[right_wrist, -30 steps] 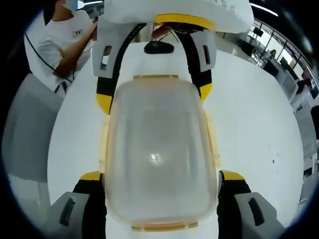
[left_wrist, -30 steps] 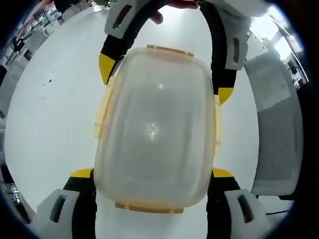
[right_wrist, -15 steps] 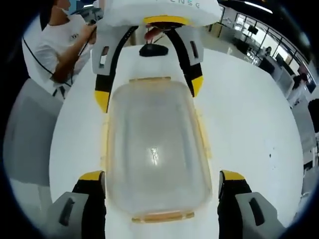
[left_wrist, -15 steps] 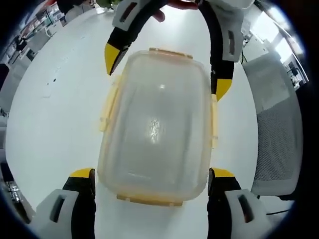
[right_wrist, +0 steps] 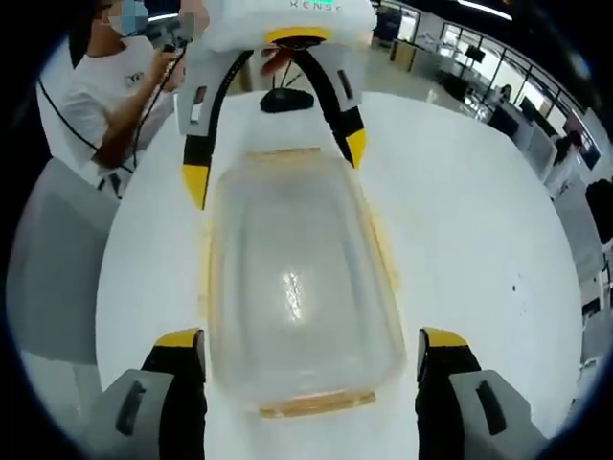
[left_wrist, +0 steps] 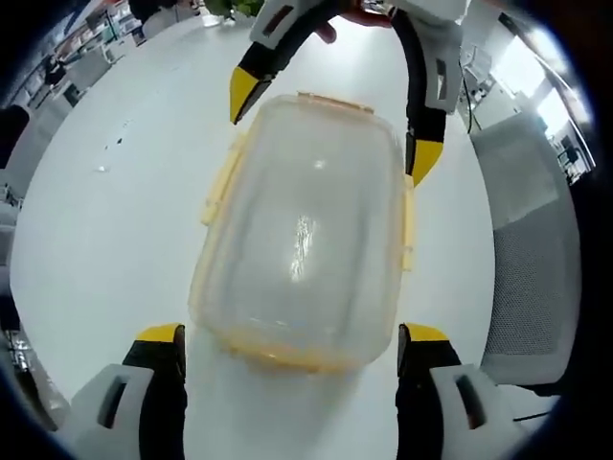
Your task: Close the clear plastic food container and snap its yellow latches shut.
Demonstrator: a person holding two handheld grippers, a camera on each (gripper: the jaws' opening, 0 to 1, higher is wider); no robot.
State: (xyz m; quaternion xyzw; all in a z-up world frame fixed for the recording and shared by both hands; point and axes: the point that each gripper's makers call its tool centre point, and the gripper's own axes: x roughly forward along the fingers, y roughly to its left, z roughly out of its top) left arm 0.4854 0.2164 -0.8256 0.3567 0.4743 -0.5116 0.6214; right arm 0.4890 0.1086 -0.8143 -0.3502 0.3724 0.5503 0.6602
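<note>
The clear plastic container (left_wrist: 305,225) lies on the white table (left_wrist: 105,240) with its lid on; yellow latches (left_wrist: 218,192) run along its edges, and the side ones stick out a little. My left gripper (left_wrist: 292,335) is open, its yellow-tipped jaws standing either side of the container's near end. My right gripper (left_wrist: 333,129) reaches in from the far end, also open, with its tips beside the far corners. In the right gripper view the container (right_wrist: 297,278) sits between my right gripper (right_wrist: 308,340) at the bottom and my left gripper (right_wrist: 276,165) at the top.
A grey mesh chair (left_wrist: 536,240) stands off the table's edge, also seen as the chair (right_wrist: 48,268) in the right gripper view. A person in a white shirt (right_wrist: 105,86) stands behind it. Office desks line the background.
Both cameras have drawn back from the container, which now looks smaller and lower between the jaws. The far gripper's tips have slid from the container's sides toward its far corners.
</note>
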